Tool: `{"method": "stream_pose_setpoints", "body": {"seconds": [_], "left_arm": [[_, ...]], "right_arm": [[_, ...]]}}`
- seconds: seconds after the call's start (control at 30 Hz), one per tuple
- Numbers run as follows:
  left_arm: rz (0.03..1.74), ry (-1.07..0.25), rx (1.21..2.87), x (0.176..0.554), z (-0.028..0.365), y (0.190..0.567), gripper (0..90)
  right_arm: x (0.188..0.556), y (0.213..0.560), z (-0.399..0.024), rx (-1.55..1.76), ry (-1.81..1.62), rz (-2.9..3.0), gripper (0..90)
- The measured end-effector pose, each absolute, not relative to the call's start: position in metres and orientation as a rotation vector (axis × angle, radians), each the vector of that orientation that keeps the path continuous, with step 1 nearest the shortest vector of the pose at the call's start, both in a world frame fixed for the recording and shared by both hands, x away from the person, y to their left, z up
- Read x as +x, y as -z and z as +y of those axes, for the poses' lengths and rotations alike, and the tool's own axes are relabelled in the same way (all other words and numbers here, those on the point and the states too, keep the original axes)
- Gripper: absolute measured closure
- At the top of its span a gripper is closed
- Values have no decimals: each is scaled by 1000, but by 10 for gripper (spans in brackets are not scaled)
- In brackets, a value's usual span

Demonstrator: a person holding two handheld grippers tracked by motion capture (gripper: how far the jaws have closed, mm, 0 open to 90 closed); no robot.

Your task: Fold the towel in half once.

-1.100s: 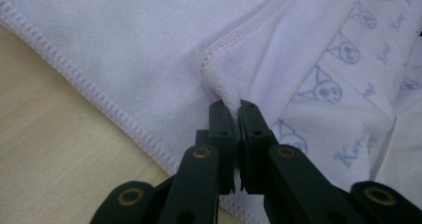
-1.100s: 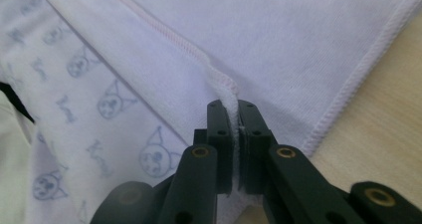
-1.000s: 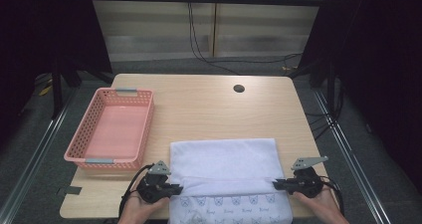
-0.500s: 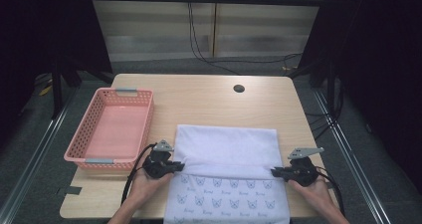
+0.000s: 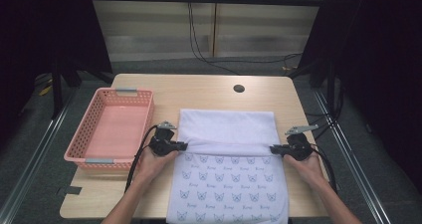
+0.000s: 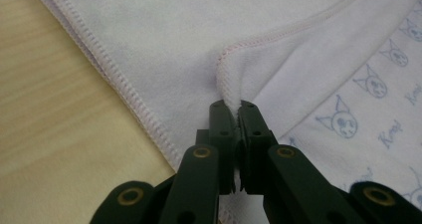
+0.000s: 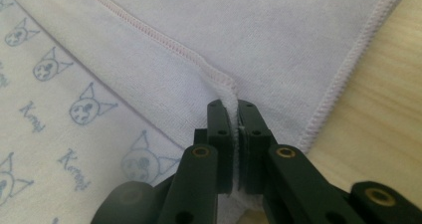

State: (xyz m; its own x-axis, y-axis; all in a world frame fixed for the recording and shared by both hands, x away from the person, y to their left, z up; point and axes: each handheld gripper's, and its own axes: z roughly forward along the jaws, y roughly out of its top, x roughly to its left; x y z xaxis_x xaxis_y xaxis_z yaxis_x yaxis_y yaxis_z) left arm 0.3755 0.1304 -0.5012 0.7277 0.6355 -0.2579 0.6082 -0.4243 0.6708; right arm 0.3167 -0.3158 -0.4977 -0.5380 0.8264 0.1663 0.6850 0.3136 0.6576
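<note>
My left gripper (image 5: pixel 183 146) and my right gripper (image 5: pixel 274 148) each pinch one corner of the towel (image 5: pixel 226 129) — folded edge lifted, the rest lying on the counter (image 5: pixel 199 92).

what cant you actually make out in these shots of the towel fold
- Towel, high view: its near end is cut off by the bottom edge.
- Left gripper, right gripper, high view: too small to show the pinched hem.
- Both gripper views: the jaws cover the hem corner between them.
- Pink basket: the near wall's inner face is hidden.
</note>
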Motion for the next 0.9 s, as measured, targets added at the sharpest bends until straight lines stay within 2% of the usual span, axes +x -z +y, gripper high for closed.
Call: {"method": "stream_pose_setpoints", "body": {"seconds": [0.6,0.9], "left_arm": [[1018,-191,2184,438,110,497,869],[1068,-187,2143,456,111,500,869]], "right_arm": [[393,502,-315,1452,-1006,2270,868],[410,504,-310,1468,-981,2203,868]]}}
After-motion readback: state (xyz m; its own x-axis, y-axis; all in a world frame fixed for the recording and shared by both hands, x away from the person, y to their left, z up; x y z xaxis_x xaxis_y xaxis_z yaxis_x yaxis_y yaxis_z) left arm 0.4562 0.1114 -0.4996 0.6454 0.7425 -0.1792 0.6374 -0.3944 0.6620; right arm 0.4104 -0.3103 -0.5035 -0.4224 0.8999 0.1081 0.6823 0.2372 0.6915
